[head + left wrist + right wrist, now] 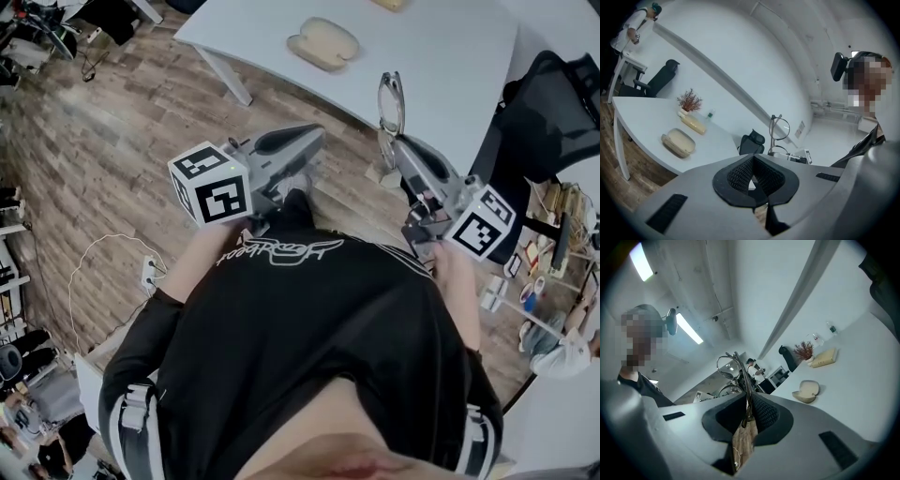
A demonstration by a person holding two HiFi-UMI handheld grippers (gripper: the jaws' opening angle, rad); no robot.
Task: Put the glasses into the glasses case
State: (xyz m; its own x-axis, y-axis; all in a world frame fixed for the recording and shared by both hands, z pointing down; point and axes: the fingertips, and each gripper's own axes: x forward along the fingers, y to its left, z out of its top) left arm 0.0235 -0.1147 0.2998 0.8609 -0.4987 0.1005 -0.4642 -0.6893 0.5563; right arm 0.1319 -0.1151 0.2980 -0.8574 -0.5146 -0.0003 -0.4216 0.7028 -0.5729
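Open beige oval glasses case point(323, 42) lies on white table point(441, 66). Well apart, right gripper point(390, 141) pinches upright thin wire-framed glasses point(390, 98); left gripper point(315, 135) is closed, empty.

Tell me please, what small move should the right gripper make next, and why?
Probably it should carry the right gripper forward and to the left over the white table, toward the glasses case. Its jaws are shut on the glasses, which stand near the table's near edge, well apart from the case. The case lies open.
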